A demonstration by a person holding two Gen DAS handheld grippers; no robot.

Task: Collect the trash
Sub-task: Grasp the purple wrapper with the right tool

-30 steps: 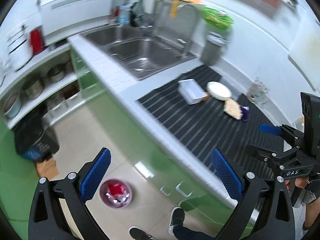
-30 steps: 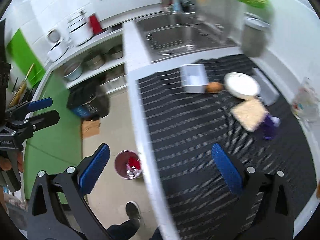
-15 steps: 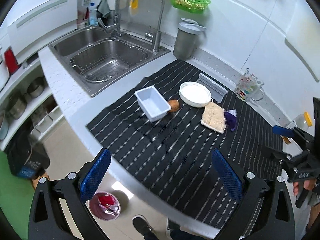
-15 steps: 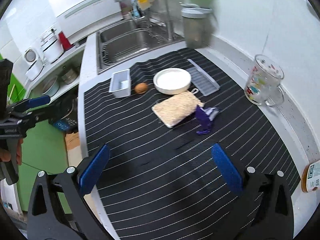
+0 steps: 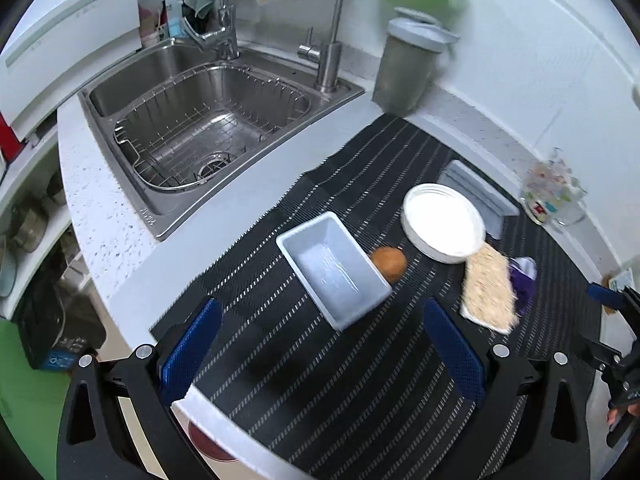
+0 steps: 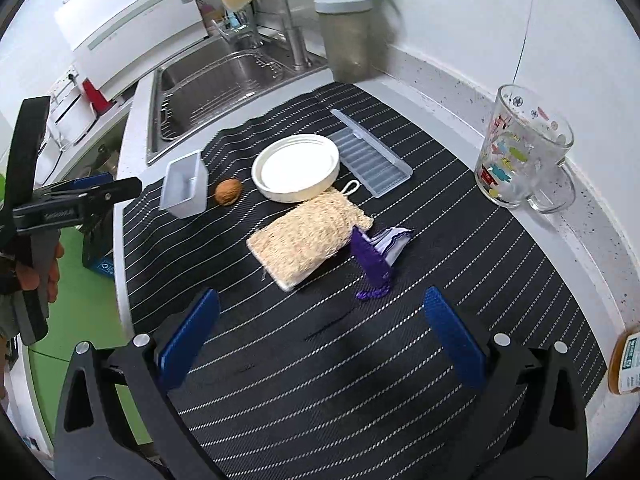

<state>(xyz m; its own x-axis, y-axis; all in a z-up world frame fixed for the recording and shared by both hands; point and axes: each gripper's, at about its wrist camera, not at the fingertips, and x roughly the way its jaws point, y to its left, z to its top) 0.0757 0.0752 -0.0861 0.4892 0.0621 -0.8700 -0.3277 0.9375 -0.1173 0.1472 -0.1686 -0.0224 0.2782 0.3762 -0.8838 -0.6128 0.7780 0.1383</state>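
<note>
The white tabletop (image 5: 240,204) now fills both views, where a second ago the left camera looked mostly down past its edge at the floor and a red bin. The steel sink (image 5: 208,120) sits at the far left, nearer and sharper than before. A black striped mat (image 6: 360,340) covers the near part of the tabletop and carries everything else. On it, a white plate (image 6: 296,168) lies beside a ridged grey tray (image 6: 370,162), with a grey rectangular tub (image 5: 334,268) to its left and a small brown round thing (image 5: 388,262) between tub and plate. A straw-coloured scrubbing pad (image 6: 308,236) lies in front of the plate, and the crumpled purple wrapper (image 6: 376,258) touches its right end. A glass mug (image 6: 520,152) stands off the mat by the wall.

The left gripper (image 5: 320,352) has swung over the mat near the tub, jaws spread wide and empty. The right gripper (image 6: 320,340) hovers before the wrapper, closer than earlier, jaws likewise wide apart and empty.
</note>
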